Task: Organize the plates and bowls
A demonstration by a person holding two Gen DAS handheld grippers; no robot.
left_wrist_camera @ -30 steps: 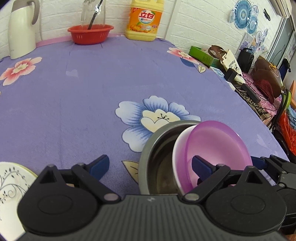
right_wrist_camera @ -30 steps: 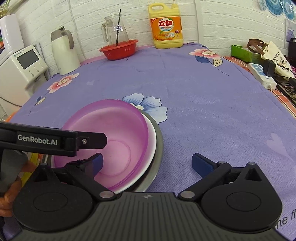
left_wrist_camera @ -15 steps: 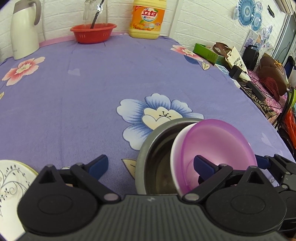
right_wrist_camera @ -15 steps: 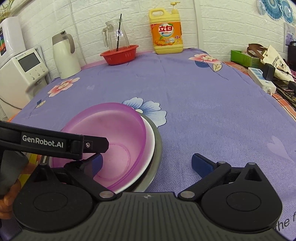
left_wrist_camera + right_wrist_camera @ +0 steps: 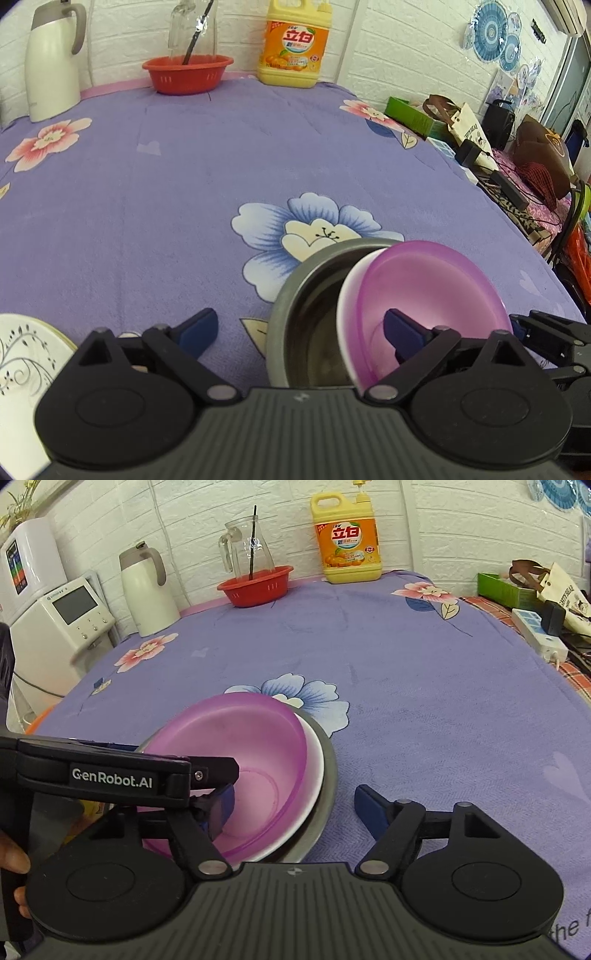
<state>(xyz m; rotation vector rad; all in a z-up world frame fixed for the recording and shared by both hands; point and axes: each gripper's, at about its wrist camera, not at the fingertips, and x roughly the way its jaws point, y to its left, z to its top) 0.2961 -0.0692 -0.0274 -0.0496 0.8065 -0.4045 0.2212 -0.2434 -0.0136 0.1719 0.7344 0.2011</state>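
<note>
A purple bowl (image 5: 424, 288) sits tilted inside a white bowl (image 5: 345, 295), both nested in a grey metal bowl (image 5: 295, 291) on the purple flowered cloth. In the right wrist view the purple bowl (image 5: 251, 746), white bowl (image 5: 316, 775) and metal bowl (image 5: 328, 775) lie at lower left. My left gripper (image 5: 301, 330) is open, its right finger inside the purple bowl, its left finger on the cloth beside the metal bowl. My right gripper (image 5: 295, 806) is open, straddling the stack's right rim. A white patterned plate (image 5: 22, 362) lies at lower left.
At the table's back stand a white thermos (image 5: 147, 594), a red basket (image 5: 255, 585) holding a glass jug (image 5: 247, 550), and a yellow detergent bottle (image 5: 347, 542). A white appliance (image 5: 62, 624) is at the left. Clutter (image 5: 517, 162) lies beyond the right edge.
The stack of bowls has shifted slightly up and left in the right wrist view as both grippers lifted and pulled back a little. Both stay open around the bowls.
</note>
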